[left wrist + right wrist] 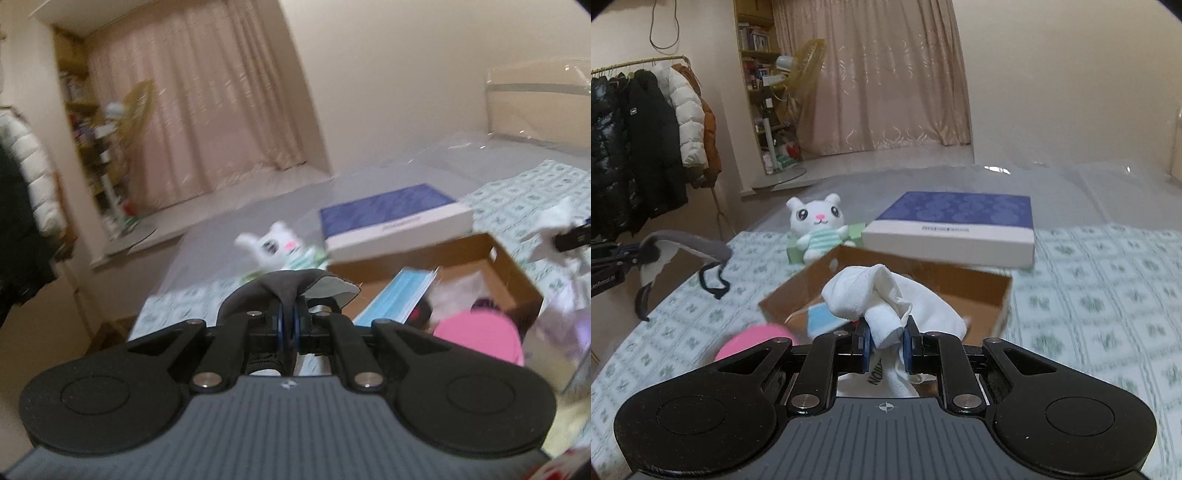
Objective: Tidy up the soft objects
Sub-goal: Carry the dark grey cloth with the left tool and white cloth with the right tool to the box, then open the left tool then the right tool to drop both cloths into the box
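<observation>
The right tool (886, 341) pinches a white sock bundle (864, 295), light and floppy, best gripped at its folded thick part; the left tool (288, 317) is clamped on a limp grey cloth mask (295, 286); beyond, the cardboard box (993, 299) on the bed holds blue masks (399, 295) and something pink (480, 332); further off sits a plush cat (818, 225).

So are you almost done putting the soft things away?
Partway. The cardboard box already holds blue masks and something pink. The left gripper pinches a grey cloth mask; the right gripper grips white cloth. The plush cat waits outside.
</observation>
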The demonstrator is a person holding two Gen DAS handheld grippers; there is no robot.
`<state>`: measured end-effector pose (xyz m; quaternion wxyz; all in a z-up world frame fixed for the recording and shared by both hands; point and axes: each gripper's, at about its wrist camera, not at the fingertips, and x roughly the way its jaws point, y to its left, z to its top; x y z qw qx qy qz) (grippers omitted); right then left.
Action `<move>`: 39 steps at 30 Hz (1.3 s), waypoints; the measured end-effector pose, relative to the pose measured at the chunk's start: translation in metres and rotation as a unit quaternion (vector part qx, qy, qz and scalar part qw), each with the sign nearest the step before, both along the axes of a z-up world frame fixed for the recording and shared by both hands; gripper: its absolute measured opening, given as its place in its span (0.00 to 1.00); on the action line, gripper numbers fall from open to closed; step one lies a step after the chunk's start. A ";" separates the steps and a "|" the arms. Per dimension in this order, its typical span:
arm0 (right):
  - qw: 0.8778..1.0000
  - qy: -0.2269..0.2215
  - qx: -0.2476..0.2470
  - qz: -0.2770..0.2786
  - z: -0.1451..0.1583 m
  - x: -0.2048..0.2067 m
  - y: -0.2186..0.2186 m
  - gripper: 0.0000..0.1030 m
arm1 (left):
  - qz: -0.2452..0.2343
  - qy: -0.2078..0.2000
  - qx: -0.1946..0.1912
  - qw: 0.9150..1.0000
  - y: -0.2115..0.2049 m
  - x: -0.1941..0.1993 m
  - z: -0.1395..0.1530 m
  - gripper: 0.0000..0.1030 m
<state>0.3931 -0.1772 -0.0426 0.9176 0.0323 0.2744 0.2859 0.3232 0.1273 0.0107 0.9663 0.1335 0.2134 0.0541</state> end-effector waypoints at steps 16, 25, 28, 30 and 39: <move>0.999 -0.004 -0.039 -0.028 -0.027 0.090 0.008 0.16 | -0.140 0.004 -0.019 0.990 -0.056 0.138 -0.036 0.08; 0.998 0.006 -0.052 -0.031 -0.038 0.094 0.005 0.16 | -0.123 0.052 -0.041 0.990 -0.046 0.168 -0.075 0.27; 0.998 0.006 -0.055 -0.029 -0.038 0.097 0.008 0.16 | -0.106 0.061 -0.054 0.991 -0.030 0.162 -0.077 0.27; 0.998 0.007 -0.055 -0.027 -0.037 0.099 0.012 0.16 | -0.096 0.066 -0.065 0.991 -0.020 0.159 -0.078 0.27; 0.997 -0.016 -0.059 -0.042 -0.031 0.117 0.032 0.48 | -0.050 0.097 -0.086 0.990 0.006 0.141 -0.075 0.28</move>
